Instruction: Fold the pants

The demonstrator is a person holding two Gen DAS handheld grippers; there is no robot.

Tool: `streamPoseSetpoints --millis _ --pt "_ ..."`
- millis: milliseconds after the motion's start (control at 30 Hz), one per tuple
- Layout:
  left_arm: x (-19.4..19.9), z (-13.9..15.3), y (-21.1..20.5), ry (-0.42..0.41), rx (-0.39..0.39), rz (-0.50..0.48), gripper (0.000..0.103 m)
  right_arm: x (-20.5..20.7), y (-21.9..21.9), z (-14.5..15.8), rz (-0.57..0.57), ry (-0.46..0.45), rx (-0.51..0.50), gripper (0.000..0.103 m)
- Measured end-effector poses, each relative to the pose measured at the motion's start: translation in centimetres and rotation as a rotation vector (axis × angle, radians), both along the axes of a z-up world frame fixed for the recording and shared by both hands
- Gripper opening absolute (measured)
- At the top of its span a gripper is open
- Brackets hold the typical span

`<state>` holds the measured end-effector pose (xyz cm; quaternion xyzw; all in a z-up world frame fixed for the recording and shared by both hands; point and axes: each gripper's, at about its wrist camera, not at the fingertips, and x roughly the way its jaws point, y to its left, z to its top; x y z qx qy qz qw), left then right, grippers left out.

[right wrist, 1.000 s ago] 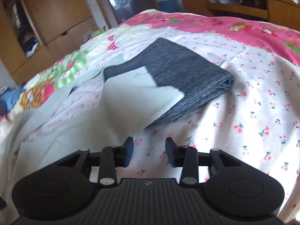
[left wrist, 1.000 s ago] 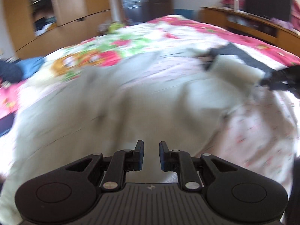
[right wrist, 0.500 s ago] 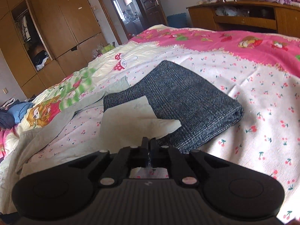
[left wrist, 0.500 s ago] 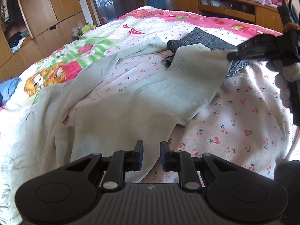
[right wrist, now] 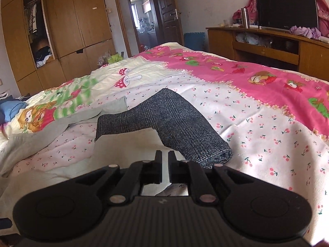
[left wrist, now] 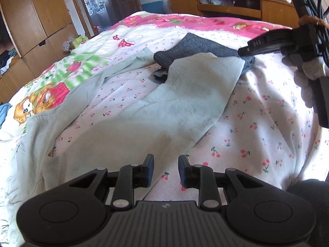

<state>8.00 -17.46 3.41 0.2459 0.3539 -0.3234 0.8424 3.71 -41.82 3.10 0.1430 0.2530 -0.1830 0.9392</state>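
Pale green pants (left wrist: 164, 111) lie spread on the bed, both legs running away from me. The near leg's hem lies over a folded dark grey garment (left wrist: 197, 47). My left gripper (left wrist: 166, 169) is open and empty, low over the edge of the near leg. My right gripper (right wrist: 164, 160) is shut on the hem of that leg (right wrist: 131, 146). It also shows in the left wrist view (left wrist: 244, 51), at the hem corner. The grey garment (right wrist: 176, 123) lies just beyond it.
The bed has a cherry-print quilt (left wrist: 257, 127) with a pink cartoon border (right wrist: 257, 78). A wooden TV cabinet (right wrist: 267, 47) stands at the far right, wardrobes (right wrist: 61, 30) at the far left, an open door (right wrist: 144, 24) between them.
My right gripper has closed on the pant leg's hem and lifted it a little. My left gripper has moved from over the pants' body to the near leg's edge, still open.
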Motion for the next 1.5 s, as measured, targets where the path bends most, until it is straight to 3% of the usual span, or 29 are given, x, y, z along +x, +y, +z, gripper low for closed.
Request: streamPoseSetpoints --millis 233,1000,1367,1500 --pt "0.6 -0.2 -0.4 0.004 0.008 0.011 0.04 0.3 0.0 -0.2 0.002 -0.019 -0.016 0.01" --pt "0.8 -0.5 -1.3 0.01 0.0 -0.02 0.04 0.6 -0.5 -1.0 -0.035 0.073 -0.109 0.01" --pt "0.9 0.5 0.4 -0.008 -0.017 -0.006 0.04 0.7 0.1 -0.7 -0.044 0.119 -0.164 0.01" --pt "1.1 1.2 2.2 -0.017 -0.038 0.023 0.04 0.4 -0.1 -0.7 -0.068 0.172 -0.229 0.01"
